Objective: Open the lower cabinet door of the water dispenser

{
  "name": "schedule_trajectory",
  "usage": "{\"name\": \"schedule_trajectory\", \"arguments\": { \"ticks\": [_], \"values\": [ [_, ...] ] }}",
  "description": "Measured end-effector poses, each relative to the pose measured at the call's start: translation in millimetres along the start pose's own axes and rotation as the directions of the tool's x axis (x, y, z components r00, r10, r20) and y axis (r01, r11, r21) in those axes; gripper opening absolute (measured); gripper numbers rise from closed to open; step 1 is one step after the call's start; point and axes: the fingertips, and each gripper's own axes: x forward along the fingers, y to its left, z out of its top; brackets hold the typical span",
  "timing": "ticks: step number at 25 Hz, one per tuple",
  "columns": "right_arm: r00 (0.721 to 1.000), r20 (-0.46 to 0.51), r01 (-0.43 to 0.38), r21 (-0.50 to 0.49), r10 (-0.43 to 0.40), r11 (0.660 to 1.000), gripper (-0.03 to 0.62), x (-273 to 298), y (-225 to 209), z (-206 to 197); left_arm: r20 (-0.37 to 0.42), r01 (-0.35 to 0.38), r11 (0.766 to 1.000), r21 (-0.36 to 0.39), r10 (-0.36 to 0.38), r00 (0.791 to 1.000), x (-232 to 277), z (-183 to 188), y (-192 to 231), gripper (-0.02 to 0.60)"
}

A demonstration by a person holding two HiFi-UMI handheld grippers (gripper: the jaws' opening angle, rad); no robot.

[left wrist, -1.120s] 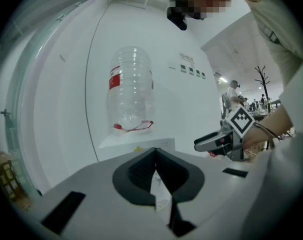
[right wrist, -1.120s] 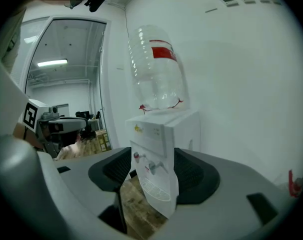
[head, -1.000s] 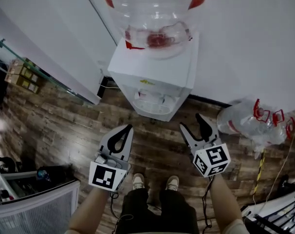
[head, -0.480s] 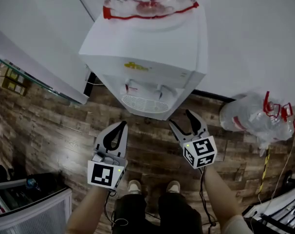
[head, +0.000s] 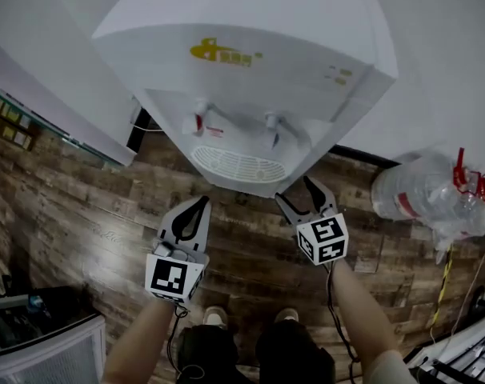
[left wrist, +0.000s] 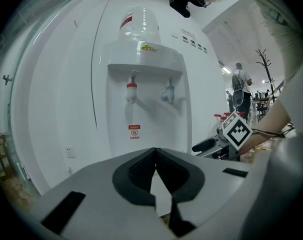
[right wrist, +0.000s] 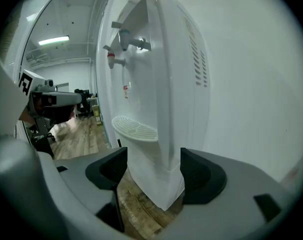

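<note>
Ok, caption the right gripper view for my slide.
Right gripper, jaws just opened wider, holding nothing, faces a corner of the water dispenser and its drip tray.

This is looking like an office or similar workplace. A white water dispenser (head: 250, 78) is standing against a plain white wall at 12 o'clock, and big clear water bottles (head: 422, 194) are lying on the wood-plank floor (head: 82, 206) at 3 o'clock. A ceiling strip light (right wrist: 54, 40) is glowing over an open room, where a person (left wrist: 240, 86) is standing.
</note>
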Motion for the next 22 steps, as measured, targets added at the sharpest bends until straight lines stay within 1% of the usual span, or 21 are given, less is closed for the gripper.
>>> {"name": "schedule_trajectory", "arguments": {
  "ticks": [2,3,6,9,11,12,14,16,19,22],
  "values": [
    [1.0,-0.017,-0.011,-0.009,0.011,1.0,0.333,16.6,-2.5,-13.6,-0.001,0.0,1.0,0.001,0.0,1.0,2.2,-14.7,0.8,0.006],
    [1.0,-0.025,-0.014,-0.016,0.014,1.0,0.352,24.2,-4.0,-19.4,0.0,-0.006,1.0,0.0,0.006,1.0,3.9,-21.2,1.9,0.006],
    [1.0,-0.03,0.005,-0.003,-0.005,1.0,0.36,42.4,-14.7,-32.6,0.006,-0.035,0.999,-0.016,0.036,0.999,12.5,-37.5,9.5,0.006],
    [1.0,-0.022,0.014,0.021,-0.013,1.0,0.356,55.1,-21.1,-43.9,0.008,-0.045,0.998,-0.048,0.045,0.999,16.9,-51.5,15.6,0.006],
    [1.0,-0.019,0.022,0.026,-0.021,0.999,0.35,60.6,-23.2,-49.0,0.009,-0.04,0.998,-0.051,0.04,0.999,17.9,-58.5,16.7,0.006],
    [0.999,-0.018,0.032,0.028,-0.031,0.999,0.346,62.1,-24.2,-50.5,0.01,-0.037,0.998,-0.051,0.037,0.999,18.1,-60.2,17.3,0.006],
    [0.998,-0.014,0.059,0.034,-0.058,0.998,0.316,62.6,-25.7,-51.6,0.014,-0.033,0.998,-0.055,0.034,0.999,17.1,-61.1,19.0,0.006],
    [0.996,-0.017,0.088,0.049,-0.087,0.995,0.313,61.7,-26.0,-52.0,0.023,-0.029,0.998,-0.059,0.03,0.999,15.8,-61.6,20.7,0.006],
    [0.992,-0.033,0.12,0.052,-0.119,0.991,0.313,61.6,-24.9,-51.7,0.024,-0.009,0.999,-0.035,0.01,1.0,15.5,-68.0,19.7,0.006],
    [0.99,-0.065,0.128,0.05,-0.124,0.991,0.31,56.7,-17.6,-54.6,-0.014,0.011,1.0,-0.005,-0.011,1.0,10.3,-81.7,13.8,0.006]
  ]
}}
